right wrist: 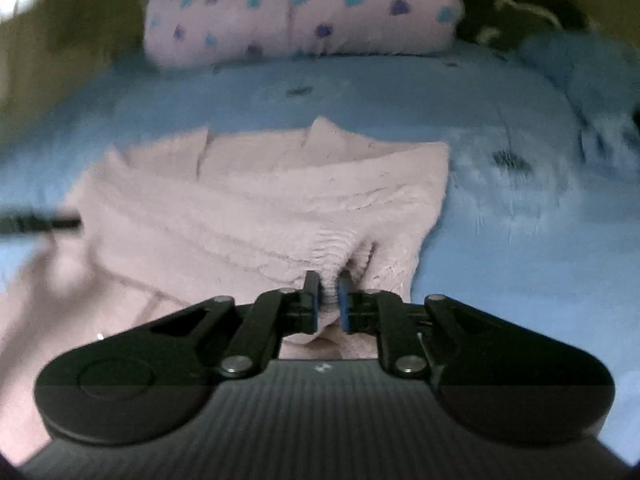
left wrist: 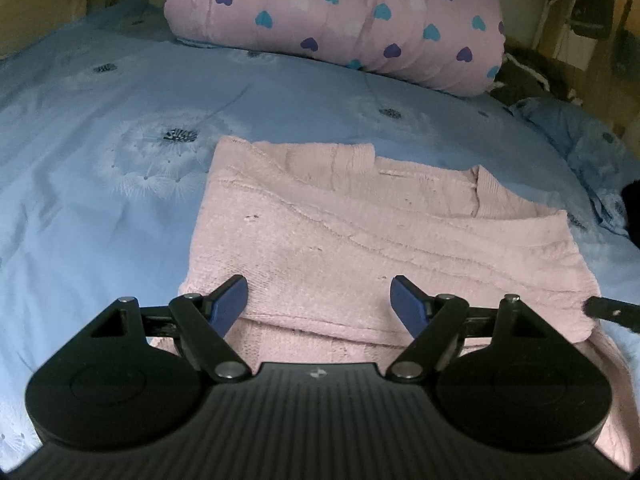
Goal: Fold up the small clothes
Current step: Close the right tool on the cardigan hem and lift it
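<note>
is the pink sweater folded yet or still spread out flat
Partly folded. The pink sweater has its lower part doubled up over the body, and the right gripper pinches a bunched edge.

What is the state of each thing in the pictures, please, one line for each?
pink sweater: partly folded, lying on the bed.
left gripper: open over the sweater, holding nothing.
right gripper: fingers shut on a bunch of the sweater's edge.
heart-print quilt: rolled up, at the far end.
blue bedsheet: spread out.

A pale pink knitted sweater point(left wrist: 320, 232) lay partly folded, flat on the blue bedspread point(left wrist: 100, 200), its near right corner bunched upward.
</note>
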Tool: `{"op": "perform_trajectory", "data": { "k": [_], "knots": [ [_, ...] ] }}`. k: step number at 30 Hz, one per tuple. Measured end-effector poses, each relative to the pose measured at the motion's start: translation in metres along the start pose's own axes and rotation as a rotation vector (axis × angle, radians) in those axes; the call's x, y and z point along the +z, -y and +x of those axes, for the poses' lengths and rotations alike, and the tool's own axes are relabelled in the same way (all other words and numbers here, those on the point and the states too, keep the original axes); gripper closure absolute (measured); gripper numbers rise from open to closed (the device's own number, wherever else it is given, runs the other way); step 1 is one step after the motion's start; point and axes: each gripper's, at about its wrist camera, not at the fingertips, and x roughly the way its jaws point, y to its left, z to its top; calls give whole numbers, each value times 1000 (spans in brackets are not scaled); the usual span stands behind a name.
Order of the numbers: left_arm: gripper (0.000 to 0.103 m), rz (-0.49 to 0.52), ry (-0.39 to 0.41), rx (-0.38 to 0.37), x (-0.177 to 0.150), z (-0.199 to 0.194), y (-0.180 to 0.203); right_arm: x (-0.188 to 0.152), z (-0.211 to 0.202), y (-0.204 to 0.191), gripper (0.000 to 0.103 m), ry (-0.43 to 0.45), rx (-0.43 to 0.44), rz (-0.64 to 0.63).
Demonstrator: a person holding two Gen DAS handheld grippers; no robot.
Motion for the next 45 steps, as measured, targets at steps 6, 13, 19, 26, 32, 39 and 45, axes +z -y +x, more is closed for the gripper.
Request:
{"op": "perform_trajectory", "data": {
  "k": [6,13,19,26,32,39,45],
  "knots": [
    [21,-25,4,-8,1,-2,-2,6,-25,14,74,82,85,177],
    [21,1,-23,14,-1,7,-4,9,-4,-10,77,84,22,52],
    [21,-21,-18,-19,5,-3,-13,-9,22,-4,76,34,-88,-1],
    [21,-185,45,35,20,-21,-61,0,8,-1,70,46,-52,86],
    [21,-318,48,-17,34,-1,-90,-1,15,-8,50,59,-70,40],
    [21,-320,9,-25,63,73,-102,-8,26,0,50,70,-24,47],
    [24,-337,51,-96,81,110,-107,-8,26,8,51,76,10,120]
  ]
}}
